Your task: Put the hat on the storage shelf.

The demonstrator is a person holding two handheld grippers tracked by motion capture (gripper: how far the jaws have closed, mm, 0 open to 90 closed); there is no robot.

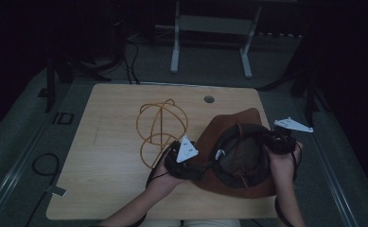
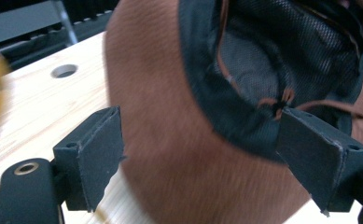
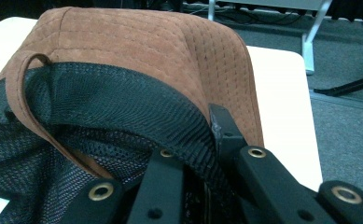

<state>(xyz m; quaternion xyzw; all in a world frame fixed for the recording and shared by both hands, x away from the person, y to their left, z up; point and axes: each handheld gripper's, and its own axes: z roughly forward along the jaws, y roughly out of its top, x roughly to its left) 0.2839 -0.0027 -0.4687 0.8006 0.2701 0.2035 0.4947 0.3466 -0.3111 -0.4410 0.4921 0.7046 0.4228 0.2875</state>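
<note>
1. The hat (image 1: 238, 151) is lain brim-up at the table's (image 1: 106, 189) near right.
2. Its right sweatband is pinched by the closed right gripper (image 1: 277, 140).
3. Its left brim edge is straddled, unpressed, by the spread left gripper (image 2: 207, 154).
4. Beyond, a wire stand (image 1: 162, 127) is seen.

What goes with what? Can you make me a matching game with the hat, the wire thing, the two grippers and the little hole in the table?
1. brown hat
2. yellow wire frame
3. left gripper
4. right gripper
5. hole

a. jaws open, brim between them
b. near the table's far edge
c. upside down, dark lining showing
d. shut on the hat's edge
e. standing left of the hat

Pairs: 1-c, 2-e, 3-a, 4-d, 5-b
</note>
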